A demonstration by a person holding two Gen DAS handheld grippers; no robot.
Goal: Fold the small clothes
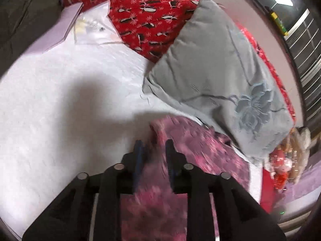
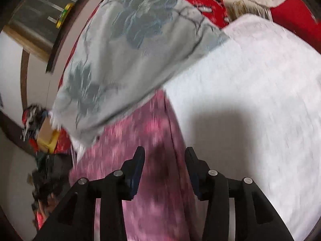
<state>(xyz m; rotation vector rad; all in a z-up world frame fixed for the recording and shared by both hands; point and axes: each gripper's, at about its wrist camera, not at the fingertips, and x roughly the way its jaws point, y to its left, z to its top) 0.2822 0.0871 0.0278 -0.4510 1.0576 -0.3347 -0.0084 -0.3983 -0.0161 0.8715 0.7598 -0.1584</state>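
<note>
A pink mottled garment lies on the white bed sheet, partly tucked under a grey pillow. My left gripper hangs low over its edge. The jaws stand a little apart, with a raised fold of the pink cloth in the gap; the blur hides any contact. In the right wrist view the same garment runs from under the grey flowered pillow towards me. My right gripper is open above its right edge, with cloth below the fingers and none pinched.
A red patterned blanket and a clear plastic packet lie at the far side of the bed. A stuffed toy sits by the pillow's corner. Dark clothes and a yellow box are beyond the bed's left edge. White sheet spreads to the right.
</note>
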